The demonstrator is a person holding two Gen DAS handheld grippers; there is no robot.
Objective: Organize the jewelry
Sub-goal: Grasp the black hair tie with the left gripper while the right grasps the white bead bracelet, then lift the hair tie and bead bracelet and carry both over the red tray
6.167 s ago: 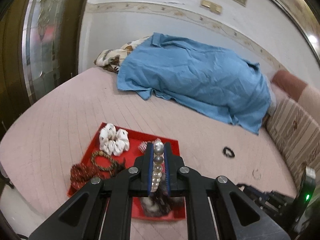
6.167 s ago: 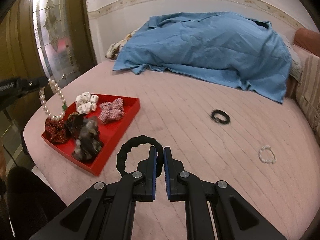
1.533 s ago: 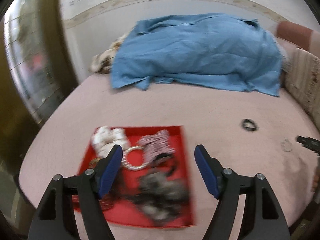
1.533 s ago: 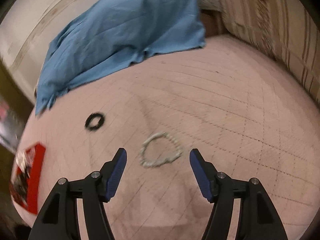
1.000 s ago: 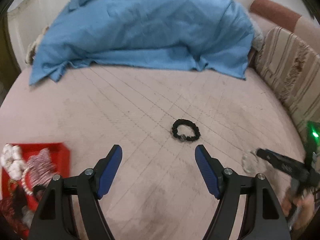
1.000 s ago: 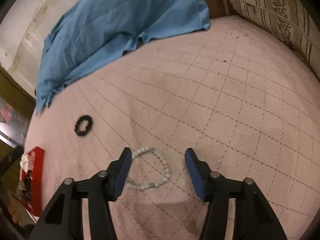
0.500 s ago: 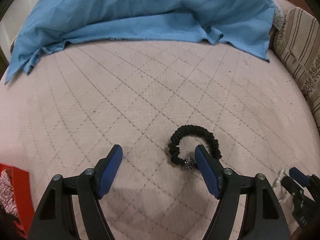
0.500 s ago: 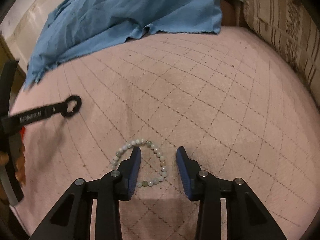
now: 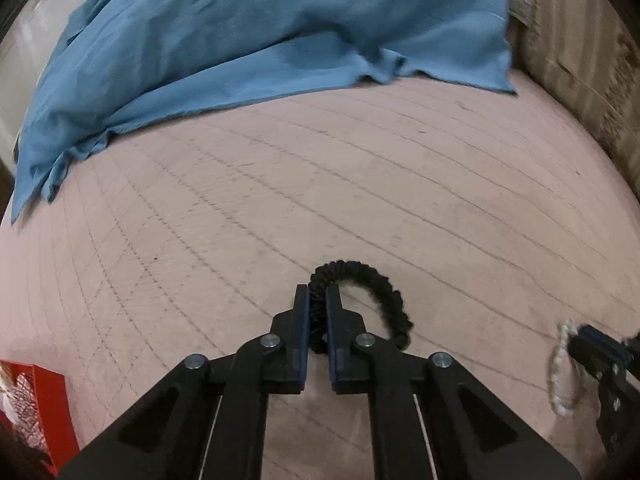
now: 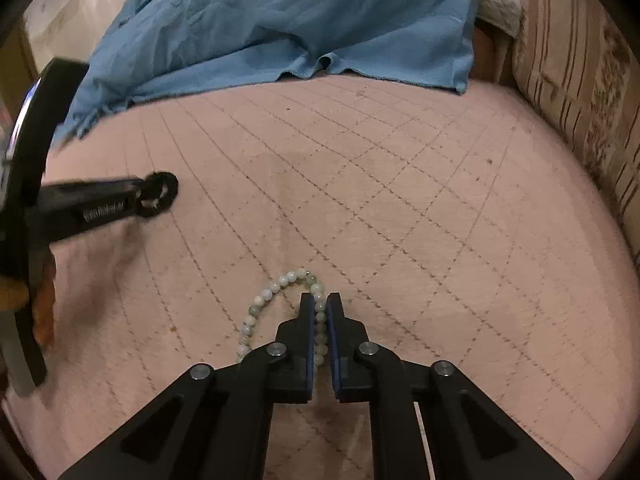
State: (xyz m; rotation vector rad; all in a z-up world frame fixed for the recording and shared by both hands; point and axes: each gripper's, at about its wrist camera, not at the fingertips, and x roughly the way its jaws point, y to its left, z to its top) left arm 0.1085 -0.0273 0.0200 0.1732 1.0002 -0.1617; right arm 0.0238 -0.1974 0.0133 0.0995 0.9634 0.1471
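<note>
Left gripper (image 9: 317,294) is clamped on the black braided fabric bracelet (image 9: 370,280) – its jaws have just been closing, and one side of the loop runs between the blue pads while the rest curves out to the right, lying on the pink quilted bedspread (image 9: 400,184). Right gripper (image 10: 321,304) is clamped on the pale green-and-white bead bracelet (image 10: 264,294), jaws likewise just closed in; beads sit between the pads, the loop's other side resting on the bedspread to the left. In the right wrist view the left gripper shows at the left edge w/ the black loop at its tip. A crumpled blue cloth (image 9: 280,32) covers the far part of the bed. Corner of a red tray (image 9: 54,408) shows bottom left in the left wrist view, well apart from both bracelets. Striped beige cushion (image 10: 580,80) at the right.
</note>
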